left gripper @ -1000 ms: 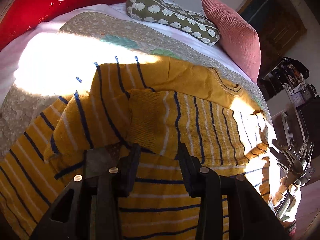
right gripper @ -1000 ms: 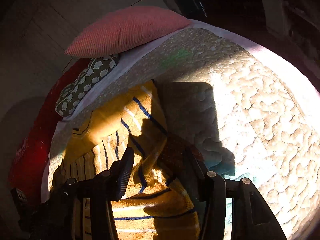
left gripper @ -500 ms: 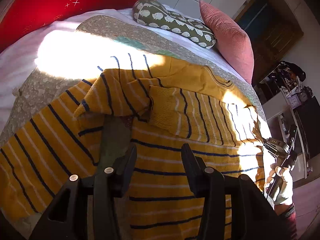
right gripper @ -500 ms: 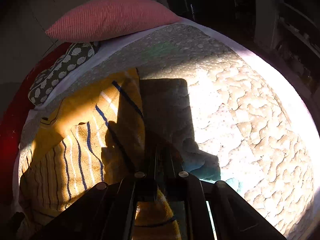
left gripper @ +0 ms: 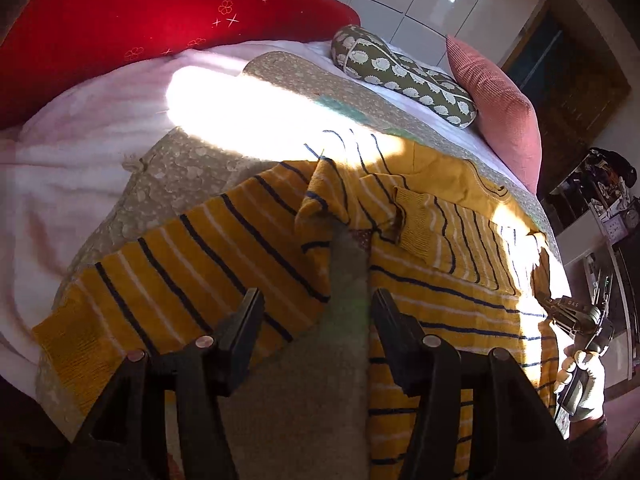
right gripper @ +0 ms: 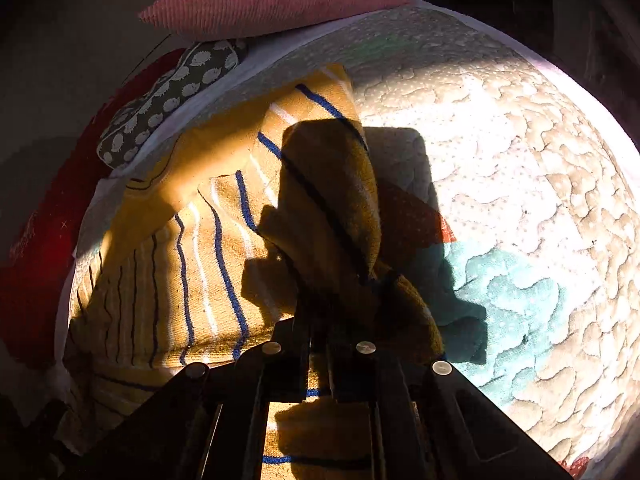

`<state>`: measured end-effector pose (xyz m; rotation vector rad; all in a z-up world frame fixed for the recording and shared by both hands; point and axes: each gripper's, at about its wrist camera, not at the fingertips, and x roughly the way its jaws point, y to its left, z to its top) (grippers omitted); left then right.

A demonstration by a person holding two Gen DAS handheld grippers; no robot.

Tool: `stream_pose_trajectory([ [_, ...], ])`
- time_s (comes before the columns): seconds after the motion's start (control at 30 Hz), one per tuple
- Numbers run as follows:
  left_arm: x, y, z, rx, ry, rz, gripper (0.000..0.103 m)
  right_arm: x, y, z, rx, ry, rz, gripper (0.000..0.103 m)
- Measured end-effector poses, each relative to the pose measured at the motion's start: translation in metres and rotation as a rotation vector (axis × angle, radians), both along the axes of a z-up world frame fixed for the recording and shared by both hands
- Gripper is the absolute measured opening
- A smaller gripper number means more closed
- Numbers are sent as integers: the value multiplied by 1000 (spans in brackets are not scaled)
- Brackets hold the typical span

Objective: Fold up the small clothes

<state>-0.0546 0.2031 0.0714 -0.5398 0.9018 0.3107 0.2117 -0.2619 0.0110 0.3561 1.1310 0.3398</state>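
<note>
A mustard-yellow sweater [left gripper: 448,280] with navy and white stripes lies spread on the quilted bed cover [left gripper: 176,176]. One sleeve is folded across its chest and the other sleeve [left gripper: 192,272] stretches out to the left. My left gripper [left gripper: 316,320] is open and empty, held above the gap between that sleeve and the body. My right gripper [right gripper: 320,320] is shut on the sweater's right edge [right gripper: 332,208] and holds the cloth lifted off the bed. It also shows at the right edge of the left wrist view [left gripper: 576,320].
A red pillow [left gripper: 120,32], a green sheep-print cushion [left gripper: 404,76] and a pink ribbed cushion [left gripper: 500,108] lie along the head of the bed. Dark furniture and shelves [left gripper: 600,192] stand beyond the bed's right side. Strong sun patches fall on the quilt [right gripper: 520,160].
My left gripper has let go of the folded sleeve and drawn back, open. My right gripper has closed on the sweater's right edge and raised it.
</note>
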Motion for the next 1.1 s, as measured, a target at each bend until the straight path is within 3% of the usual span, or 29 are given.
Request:
stream_pose_trajectory([
  [0.07, -18, 27, 0, -4, -2, 58, 61, -10, 2, 12, -27, -34, -22, 8],
  [0.17, -44, 68, -6, -2, 9, 163, 62, -35, 37, 41, -145, -136, 84, 10],
  [0.27, -74, 103, -16, -64, 6, 264, 62, -68, 83, 70, -209, -278, 190, 13],
  [0.33, -91, 118, -23, -124, -9, 307, 63, -97, 121, 88, -231, -432, 264, 40],
  [0.37, -97, 123, -26, -154, -15, 319, 63, -108, 138, 91, -204, -467, 307, 74],
  [0.4, -101, 127, -29, -183, -20, 322, 63, -115, 158, 90, -168, -448, 365, 77],
  [0.5, -112, 136, -33, -250, -47, 336, 63, -145, 230, 77, -109, -346, 601, 70],
  [0.6, -125, 144, -31, -256, -68, 359, 63, -202, 302, 65, -150, -396, 853, 70],
  [0.7, -139, 150, -31, -273, -86, 385, 63, -254, 357, 55, -182, -440, 1037, 70],
  [0.83, -160, 156, -28, -262, -111, 427, 63, -303, 415, 47, -161, -474, 1197, 70],
  [1.0, -165, 161, -27, -259, -118, 436, 63, -341, 465, 29, -152, -471, 1279, 69],
  [1.03, -165, 161, -27, -258, -117, 436, 63, -343, 472, 23, -174, -480, 1273, 63],
  [1.07, -165, 161, -27, -259, -117, 435, 63, -341, 476, 18, -191, -476, 1260, 43],
  [1.1, -165, 160, -27, -260, -123, 434, 63, -335, 478, 17, -173, -444, 1242, 34],
])
